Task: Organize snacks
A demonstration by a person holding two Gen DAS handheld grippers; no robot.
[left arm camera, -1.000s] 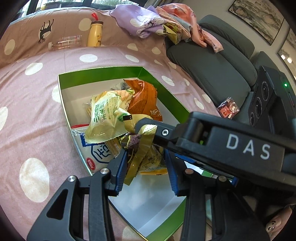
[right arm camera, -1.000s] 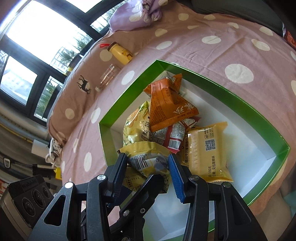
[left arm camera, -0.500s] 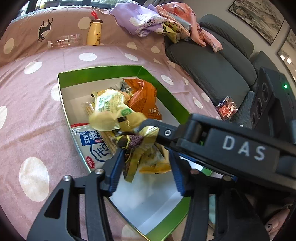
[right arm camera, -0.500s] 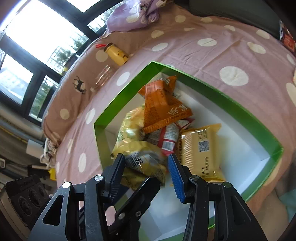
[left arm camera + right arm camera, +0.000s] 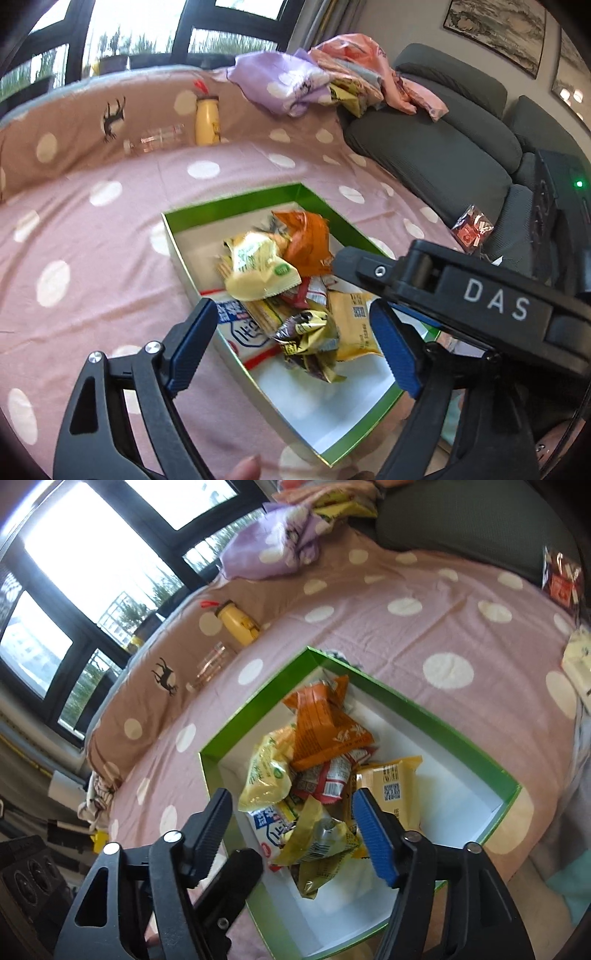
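A green-rimmed white box (image 5: 177,236) (image 5: 406,705) sits on the pink polka-dot cloth. It holds a pile of snack packets: an orange bag (image 5: 308,242) (image 5: 325,727), a pale yellow bag (image 5: 258,269) (image 5: 266,775), a yellow cracker pack (image 5: 354,325) (image 5: 391,786) and a crumpled gold packet (image 5: 306,343) (image 5: 317,842) lying on the pile. My left gripper (image 5: 291,343) is open and empty above the box's near side. My right gripper (image 5: 295,830) is open and empty above the same pile, and its arm crosses the left wrist view.
A yellow bottle (image 5: 207,120) (image 5: 238,626) and a clear glass (image 5: 159,138) (image 5: 210,662) lie at the cloth's far edge. Purple and pink clothes (image 5: 291,81) are heaped on the grey sofa (image 5: 436,155). A red packet (image 5: 471,230) (image 5: 561,579) lies by the sofa.
Both grippers opened and pulled back upward. The gold packet held between them dropped onto the pile in the box.
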